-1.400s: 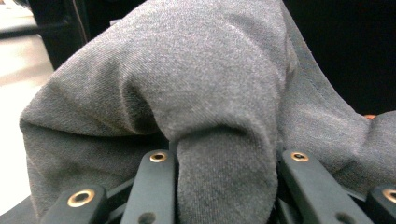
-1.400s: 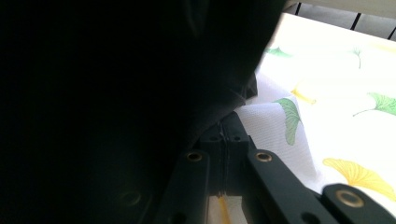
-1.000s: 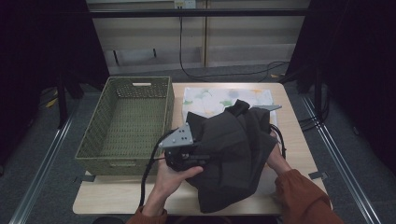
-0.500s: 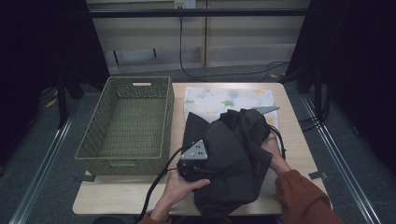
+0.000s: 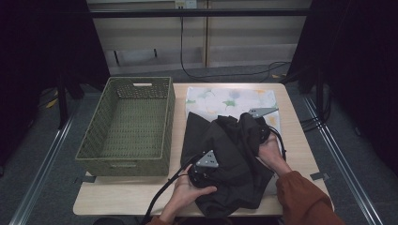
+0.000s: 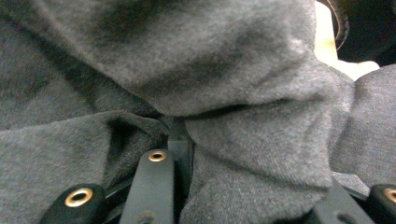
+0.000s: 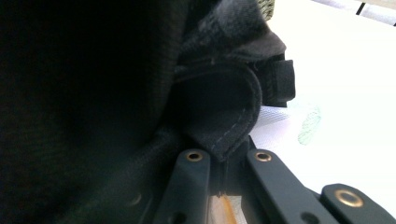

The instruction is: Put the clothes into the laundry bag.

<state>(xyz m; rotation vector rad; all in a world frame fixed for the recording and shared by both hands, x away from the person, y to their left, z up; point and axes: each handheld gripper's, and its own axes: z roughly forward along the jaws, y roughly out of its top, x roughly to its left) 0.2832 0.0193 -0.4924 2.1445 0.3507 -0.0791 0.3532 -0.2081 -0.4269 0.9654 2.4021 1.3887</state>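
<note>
Dark grey garment (image 5: 225, 159) is lying bunched on the right half of the counter (image 5: 117, 197), its far edge overlapping a white cloth with green and yellow blotches (image 5: 225, 98), and the green woven basket (image 5: 129, 126) is sitting just to its left. Both grippers are gripping it: the left gripper (image 5: 204, 171) is pinching a fold at the near left side, its fingers (image 6: 156, 186) closed on the fleecy fabric, while the right gripper (image 5: 260, 126) is holding the far right side, fingers (image 7: 194, 182) clamped on a stitched hem or tab (its exact part is hard to tell). So the cloth is stretching on a slant between the two hands, near left to far right. Judging by this, the left hand is nearer the basket, and any move toward it would be leading leftward from that grip.
</note>
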